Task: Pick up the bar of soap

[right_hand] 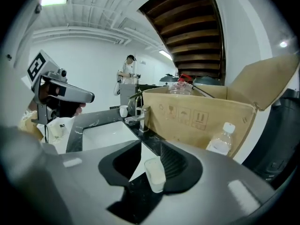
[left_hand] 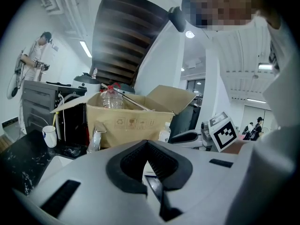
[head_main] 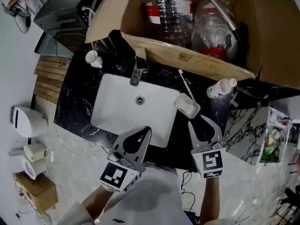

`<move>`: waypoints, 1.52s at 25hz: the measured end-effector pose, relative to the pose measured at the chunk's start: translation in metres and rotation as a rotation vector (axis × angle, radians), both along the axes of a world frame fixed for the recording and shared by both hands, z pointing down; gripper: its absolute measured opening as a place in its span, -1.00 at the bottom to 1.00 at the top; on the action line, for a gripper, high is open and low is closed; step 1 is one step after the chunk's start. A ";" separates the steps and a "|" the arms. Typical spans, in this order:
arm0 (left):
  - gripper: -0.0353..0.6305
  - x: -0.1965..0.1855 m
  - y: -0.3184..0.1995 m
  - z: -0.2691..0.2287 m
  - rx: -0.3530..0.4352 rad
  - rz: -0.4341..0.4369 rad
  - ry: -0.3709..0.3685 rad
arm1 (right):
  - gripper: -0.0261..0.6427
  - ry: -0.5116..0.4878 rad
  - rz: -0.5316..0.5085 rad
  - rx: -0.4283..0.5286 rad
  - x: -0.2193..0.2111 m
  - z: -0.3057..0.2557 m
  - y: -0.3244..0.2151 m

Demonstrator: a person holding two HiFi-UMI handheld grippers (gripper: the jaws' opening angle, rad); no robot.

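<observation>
L: left gripper (head_main: 146, 131) jaws together, empty, over sink (head_main: 117, 108) front edge | R: right gripper (head_main: 203, 126) jaws apart, bar of soap (right_hand: 154, 173) between, pads apparently not touching | soap on black counter (head_main: 77, 95), just right of sink

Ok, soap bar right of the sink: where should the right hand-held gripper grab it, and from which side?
Probably pinch the bar of soap across its short width, with the pads on its two long sides. It lies flat and low. Come from the near side with the right hand-held gripper, whose open jaws already line up with the bar's length.
</observation>
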State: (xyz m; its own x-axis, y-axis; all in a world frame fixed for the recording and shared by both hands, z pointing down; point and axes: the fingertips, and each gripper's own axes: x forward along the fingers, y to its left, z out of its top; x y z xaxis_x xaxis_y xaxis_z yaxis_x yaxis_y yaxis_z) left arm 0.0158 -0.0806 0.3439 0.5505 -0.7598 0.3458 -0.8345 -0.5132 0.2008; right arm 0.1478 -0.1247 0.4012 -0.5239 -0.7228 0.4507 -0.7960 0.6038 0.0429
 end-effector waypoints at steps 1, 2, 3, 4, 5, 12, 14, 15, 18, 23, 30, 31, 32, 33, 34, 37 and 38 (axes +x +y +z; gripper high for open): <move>-0.89 0.000 -0.001 0.002 -0.005 -0.002 0.000 | -0.55 0.008 -0.022 -0.023 -0.002 0.005 -0.002; -0.89 -0.001 -0.002 0.005 -0.010 -0.004 0.001 | -0.54 0.016 -0.042 -0.046 -0.003 0.011 -0.004; -0.89 -0.001 -0.003 0.007 -0.015 -0.005 0.001 | -0.53 0.025 -0.060 -0.065 -0.004 0.016 -0.007; -0.89 -0.001 -0.004 0.009 -0.019 -0.006 0.000 | -0.53 0.036 -0.076 -0.078 -0.005 0.020 -0.009; -0.89 -0.001 -0.005 0.011 -0.023 -0.007 0.000 | -0.53 0.047 -0.090 -0.087 -0.006 0.024 -0.012; -0.89 0.000 -0.019 0.030 -0.058 -0.014 -0.001 | -0.49 0.126 -0.180 -0.144 -0.013 0.047 -0.027; -0.89 0.000 -0.023 0.033 -0.057 -0.013 -0.004 | -0.49 0.155 -0.199 -0.150 -0.014 0.053 -0.031; -0.89 0.000 -0.025 0.035 -0.068 -0.022 0.004 | -0.49 0.165 -0.211 -0.159 -0.014 0.058 -0.033; -0.89 0.001 -0.030 0.040 -0.088 -0.036 0.015 | -0.49 0.198 -0.241 -0.188 -0.016 0.073 -0.037; -0.89 0.001 -0.037 0.054 -0.116 -0.044 0.011 | -0.44 0.240 -0.286 -0.238 -0.020 0.101 -0.046; -0.89 0.006 -0.044 0.067 -0.153 -0.052 0.024 | -0.38 0.266 -0.330 -0.302 -0.019 0.127 -0.055; -0.89 0.005 -0.046 0.068 -0.155 -0.053 0.024 | -0.38 0.270 -0.340 -0.315 -0.020 0.132 -0.055; -0.89 0.005 -0.047 0.070 -0.157 -0.055 0.025 | -0.38 0.276 -0.350 -0.328 -0.021 0.136 -0.055; -0.89 0.004 -0.048 0.072 -0.160 -0.057 0.025 | -0.38 0.284 -0.362 -0.343 -0.021 0.141 -0.054; -0.89 0.004 -0.049 0.073 -0.164 -0.058 0.026 | -0.37 0.293 -0.374 -0.359 -0.021 0.146 -0.053; -0.89 0.003 -0.052 0.080 -0.172 -0.060 0.025 | -0.35 0.311 -0.401 -0.392 -0.022 0.158 -0.051; -0.89 0.003 -0.052 0.082 -0.176 -0.060 0.026 | -0.35 0.313 -0.406 -0.397 -0.023 0.160 -0.052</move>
